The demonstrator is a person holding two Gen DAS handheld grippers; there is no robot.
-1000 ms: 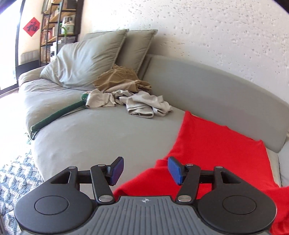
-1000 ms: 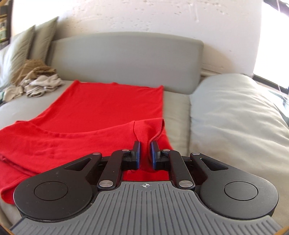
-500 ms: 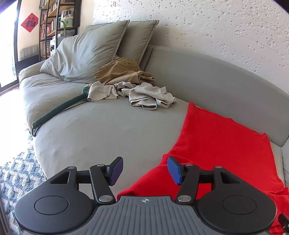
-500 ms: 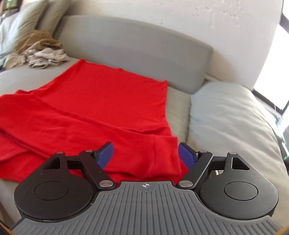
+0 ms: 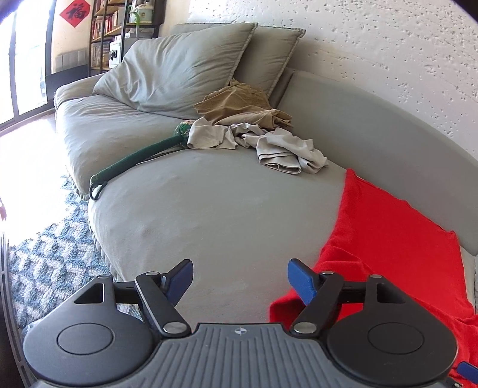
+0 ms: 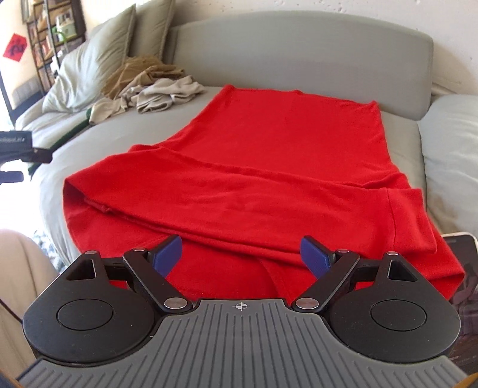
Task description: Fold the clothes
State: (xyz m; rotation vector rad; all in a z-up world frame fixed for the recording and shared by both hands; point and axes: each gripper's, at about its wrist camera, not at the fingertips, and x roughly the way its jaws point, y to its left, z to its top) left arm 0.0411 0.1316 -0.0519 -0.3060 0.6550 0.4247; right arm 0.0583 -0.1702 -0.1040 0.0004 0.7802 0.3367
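Shirt [image 6: 269,155] (red) seemingly half-folded.

The shirt [image 6: 283,167] lies spread flat on the sofa seat [image 5: 209,215], its far edge against the sofa backrest [image 6: 298,56] and its near part folded across itself toward the seat's front edge. To the left of the shirt, well apart from it, a pile of clothes [image 5: 257,131] sits on the seat, leaning against two pillows [image 5: 185,71] propped at the backrest. A long padded stick [image 5: 140,161] lies on the seat left of the pile, one end tucked under it. A rug [image 5: 50,256] lies on the floor below the seat's left front edge. A bookshelf [image 5: 119,27] stands behind the pillows.
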